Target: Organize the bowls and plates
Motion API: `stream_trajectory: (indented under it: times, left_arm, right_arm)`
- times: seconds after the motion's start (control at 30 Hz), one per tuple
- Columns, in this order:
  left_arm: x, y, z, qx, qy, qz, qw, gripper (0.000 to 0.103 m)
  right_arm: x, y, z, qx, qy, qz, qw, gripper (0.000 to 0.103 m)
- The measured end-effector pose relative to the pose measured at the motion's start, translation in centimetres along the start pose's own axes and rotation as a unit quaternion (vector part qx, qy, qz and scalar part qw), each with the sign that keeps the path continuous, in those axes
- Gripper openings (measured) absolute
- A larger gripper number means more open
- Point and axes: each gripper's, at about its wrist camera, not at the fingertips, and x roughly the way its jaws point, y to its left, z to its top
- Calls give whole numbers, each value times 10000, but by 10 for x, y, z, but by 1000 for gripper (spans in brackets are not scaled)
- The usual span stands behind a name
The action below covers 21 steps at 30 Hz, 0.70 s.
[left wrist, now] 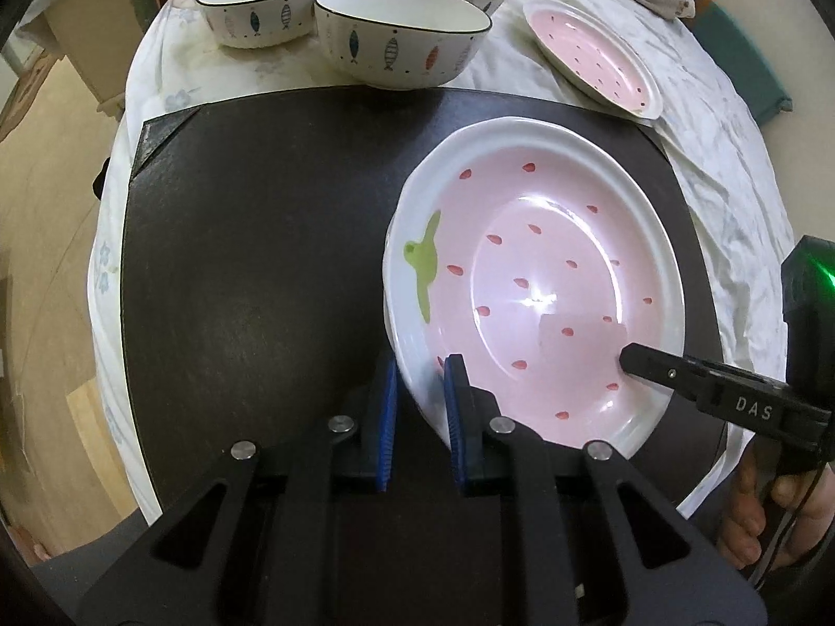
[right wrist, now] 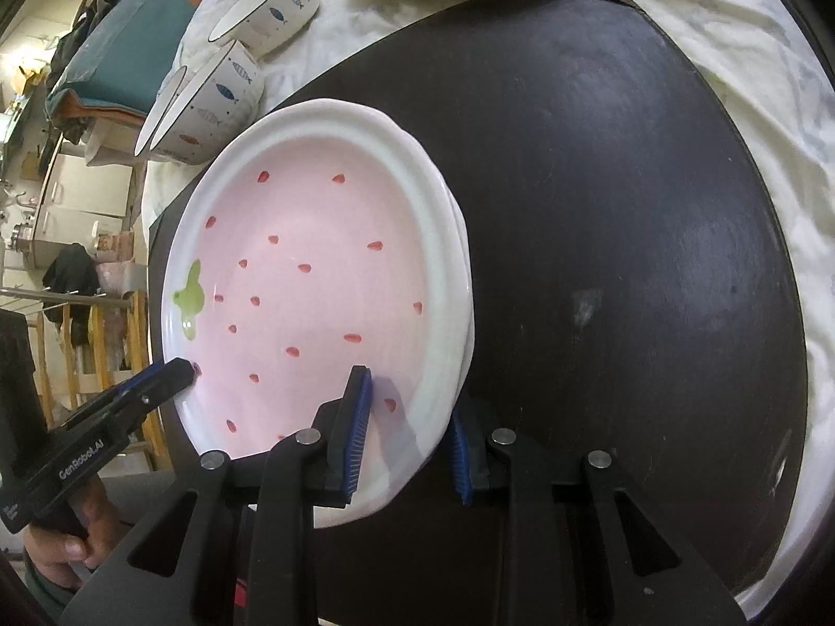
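A pink strawberry-pattern plate (left wrist: 543, 281) with a white rim sits on top of another plate on the dark mat (left wrist: 250, 261). My left gripper (left wrist: 420, 391) straddles its near-left rim, pads close around the rim. My right gripper (right wrist: 409, 417) straddles the near-right rim of the same plate (right wrist: 313, 271), one pad inside, one outside. The right gripper's finger shows in the left wrist view (left wrist: 678, 375). The left gripper's finger shows in the right wrist view (right wrist: 156, 381). A second pink plate (left wrist: 595, 57) lies on the white cloth behind. Three fish-pattern bowls (left wrist: 402, 36) stand at the back.
The dark mat (right wrist: 600, 208) lies on a white cloth (left wrist: 730, 156) over a round table. A teal cushion (right wrist: 125, 52) and room clutter sit beyond the table edge. The table drops off at the left to a wooden floor (left wrist: 47, 261).
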Motion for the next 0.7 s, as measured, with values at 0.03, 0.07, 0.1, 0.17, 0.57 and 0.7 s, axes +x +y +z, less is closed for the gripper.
stream_trajectory:
  times: [0.03, 0.07, 0.1, 0.17, 0.57, 0.7]
  left_arm:
    - [0, 1, 1, -51, 22, -28, 10000, 14]
    - [0, 0, 0, -103, 28, -23, 9999, 14]
    - [1, -1, 0, -141, 39, -14, 9999, 14]
    - [1, -3, 0, -136, 42, 74, 9999, 15]
    - [21, 7, 21, -509, 127, -114, 9986, 20]
    - [21, 0, 20, -418, 123, 49, 9990, 21]
  right_arm:
    - [0, 1, -1, -10, -1, -13, 10000, 29]
    - [0, 2, -3, -23, 3, -23, 10000, 29]
    - [0, 2, -3, -28, 4, -25, 10000, 29]
    - [0, 0, -6, 16, -9, 19, 10000, 29]
    - [-6, -19, 3, 401, -360, 155, 9984, 28]
    - [-4, -17, 8, 199, -468, 142, 9986, 28]
